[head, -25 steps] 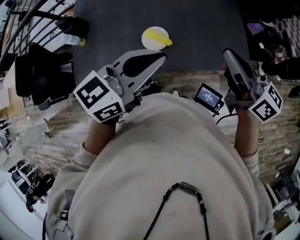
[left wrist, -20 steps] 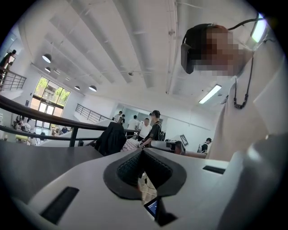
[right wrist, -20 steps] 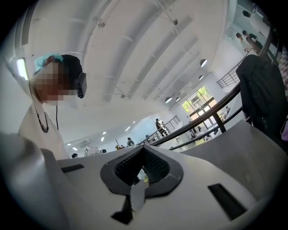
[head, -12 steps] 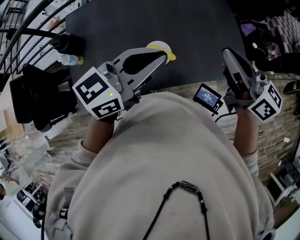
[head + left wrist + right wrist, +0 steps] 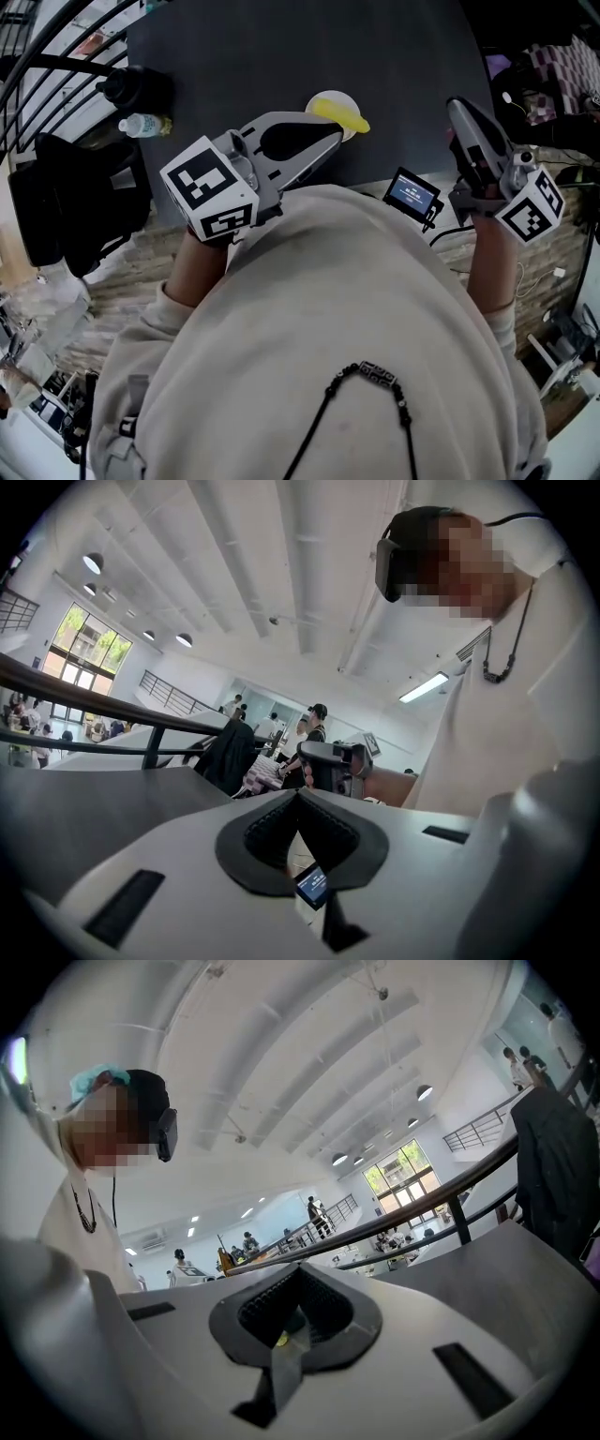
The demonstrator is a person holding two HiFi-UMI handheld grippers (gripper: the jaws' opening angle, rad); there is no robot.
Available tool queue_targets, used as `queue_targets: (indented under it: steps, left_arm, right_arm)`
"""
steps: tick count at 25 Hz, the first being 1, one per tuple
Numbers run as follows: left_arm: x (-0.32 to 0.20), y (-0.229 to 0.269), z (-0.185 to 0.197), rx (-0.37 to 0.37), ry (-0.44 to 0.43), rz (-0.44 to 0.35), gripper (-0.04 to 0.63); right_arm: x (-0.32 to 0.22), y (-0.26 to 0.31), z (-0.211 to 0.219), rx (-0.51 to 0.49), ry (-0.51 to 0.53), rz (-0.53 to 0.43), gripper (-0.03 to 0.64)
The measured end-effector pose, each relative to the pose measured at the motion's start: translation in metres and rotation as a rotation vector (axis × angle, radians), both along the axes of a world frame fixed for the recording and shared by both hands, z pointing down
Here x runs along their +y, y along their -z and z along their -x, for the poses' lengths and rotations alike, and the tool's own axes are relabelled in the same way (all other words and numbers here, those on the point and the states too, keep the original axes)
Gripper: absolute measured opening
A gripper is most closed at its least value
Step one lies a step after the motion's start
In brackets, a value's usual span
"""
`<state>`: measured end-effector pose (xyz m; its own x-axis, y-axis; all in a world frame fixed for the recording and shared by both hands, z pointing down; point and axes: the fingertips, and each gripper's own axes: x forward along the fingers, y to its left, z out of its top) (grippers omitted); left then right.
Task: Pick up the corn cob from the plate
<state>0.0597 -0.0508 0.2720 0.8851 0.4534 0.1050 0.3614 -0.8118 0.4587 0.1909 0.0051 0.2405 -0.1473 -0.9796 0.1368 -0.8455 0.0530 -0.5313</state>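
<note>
The corn cob (image 5: pixel 343 117), bright yellow and slightly curved, lay across the small white plate (image 5: pixel 322 99), overhanging its right rim. Near the plate, the left gripper (image 5: pixel 328 134) and the right gripper (image 5: pixel 457 107) had their jaws closed on nothing.

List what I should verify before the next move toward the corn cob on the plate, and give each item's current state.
1. The yellow corn cob lies on the white round plate: ok.
2. The plate sits on the dark grey table, inside the head view: ok.
3. The left gripper is open for a grasp: not ok; jaws shut, nothing between them.
4. The right gripper is open: not ok; jaws shut, empty.
5. A gripper is lined up on the cob: cannot tell; the left gripper's tip shows beside the plate, its height unclear.
</note>
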Motion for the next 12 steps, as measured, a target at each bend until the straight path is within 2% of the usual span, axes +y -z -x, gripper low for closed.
queue_targets:
  steps: [4,8,12]
  left_arm:
    - [0.003,-0.009,0.012,-0.009,-0.027,0.02,0.006]
    - [0.005,-0.008,0.028,-0.01,-0.01,0.032,0.006]
    - [0.061,0.001,0.062,0.004,0.019,0.023,0.006]
  right_arm:
    - [-0.009,-0.008,0.006,0.048,0.021,0.052,0.014]
    - [-0.01,-0.015,0.023,0.088,0.05,0.119,0.014]
    - [0.043,-0.012,0.048,0.122,0.046,0.124,0.014]
